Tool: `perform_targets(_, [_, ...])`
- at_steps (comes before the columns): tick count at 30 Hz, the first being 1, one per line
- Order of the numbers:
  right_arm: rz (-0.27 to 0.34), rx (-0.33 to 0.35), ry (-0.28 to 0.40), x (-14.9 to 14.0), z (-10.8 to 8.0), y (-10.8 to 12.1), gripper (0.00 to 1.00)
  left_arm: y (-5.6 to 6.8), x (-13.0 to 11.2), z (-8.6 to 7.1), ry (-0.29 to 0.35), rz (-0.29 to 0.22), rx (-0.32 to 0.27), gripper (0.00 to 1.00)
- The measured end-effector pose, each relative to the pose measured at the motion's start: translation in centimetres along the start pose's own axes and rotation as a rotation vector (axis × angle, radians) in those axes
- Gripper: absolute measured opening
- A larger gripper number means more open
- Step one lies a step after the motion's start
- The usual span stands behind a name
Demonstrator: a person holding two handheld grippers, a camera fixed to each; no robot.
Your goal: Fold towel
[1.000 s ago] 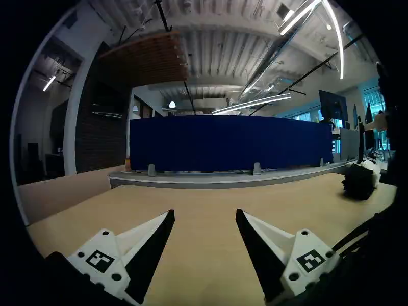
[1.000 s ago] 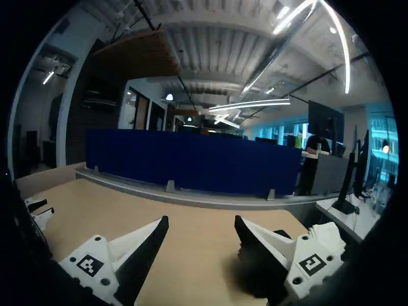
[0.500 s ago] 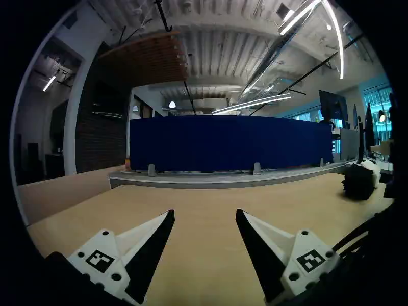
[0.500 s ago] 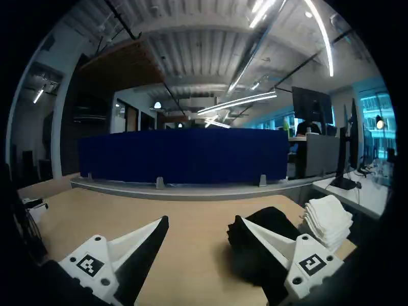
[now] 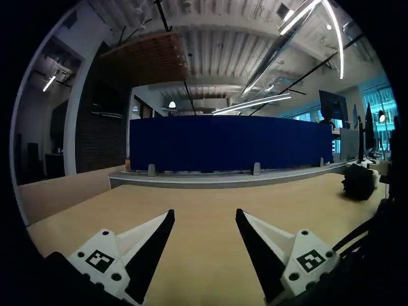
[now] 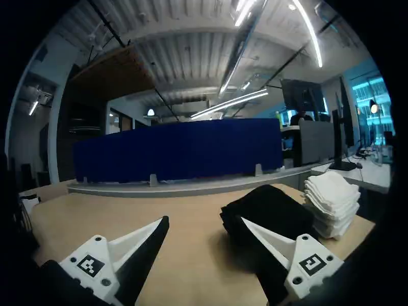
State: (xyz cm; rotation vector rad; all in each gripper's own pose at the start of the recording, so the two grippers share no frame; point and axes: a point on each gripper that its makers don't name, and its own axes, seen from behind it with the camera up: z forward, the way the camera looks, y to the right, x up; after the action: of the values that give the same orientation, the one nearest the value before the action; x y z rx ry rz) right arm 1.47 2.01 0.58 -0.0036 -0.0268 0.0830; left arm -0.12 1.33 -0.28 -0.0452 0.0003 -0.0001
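In the right gripper view a stack of black folded towels (image 6: 268, 211) lies on the wooden table (image 6: 194, 224), just ahead of my right gripper (image 6: 204, 227), which is open and holds nothing. A stack of white folded towels (image 6: 331, 201) sits beside the black one, toward the table's right edge. In the left gripper view my left gripper (image 5: 204, 219) is open and low over the bare wooden table (image 5: 214, 204). The black stack (image 5: 358, 184) shows far off at the right there, with a bit of white towel (image 5: 376, 176) behind it.
A blue divider panel (image 5: 224, 143) on a grey rail stands along the table's far edge, also the blue divider (image 6: 178, 153) in the right gripper view. Desks with monitors (image 6: 339, 132) stand beyond the table's right edge. Dark cables (image 5: 364, 234) run at the left gripper view's lower right.
My right gripper has swung right and closer to the towel stacks, which now loom larger ahead. The left gripper has stayed still.
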Motion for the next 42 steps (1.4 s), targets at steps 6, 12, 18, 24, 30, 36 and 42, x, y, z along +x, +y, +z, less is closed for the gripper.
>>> perform_targets(6, [0.006,0.001,0.001,-0.5,0.2,-0.2,1.0,0.0,0.0,0.1,0.0,0.0,0.0,0.88])
perform_targets(12, [0.042,0.007,0.003,-0.8,0.0,-0.7,1.0,0.0,0.0,0.1,0.0,0.0,0.0,0.88])
perform_targets(18, [0.045,0.012,0.006,-0.9,-0.3,-0.9,1.0,0.1,0.0,0.1,0.0,0.0,0.0,0.88])
perform_targets(24, [0.044,0.018,0.019,-0.8,0.0,-1.4,1.0,0.1,0.0,0.1,0.0,0.0,0.0,0.88])
perform_targets(30, [0.01,0.025,0.025,-1.0,0.0,-1.8,1.0,0.1,0.0,0.1,0.0,0.0,0.0,0.88])
perform_targets(36, [-0.058,0.031,0.025,-1.7,0.2,-2.6,1.0,0.1,0.0,0.1,0.0,0.0,0.0,0.88])
perform_targets(42, [-0.079,0.028,0.026,-1.6,0.1,-2.7,1.0,0.1,0.0,0.1,0.0,-0.001,0.0,0.88])
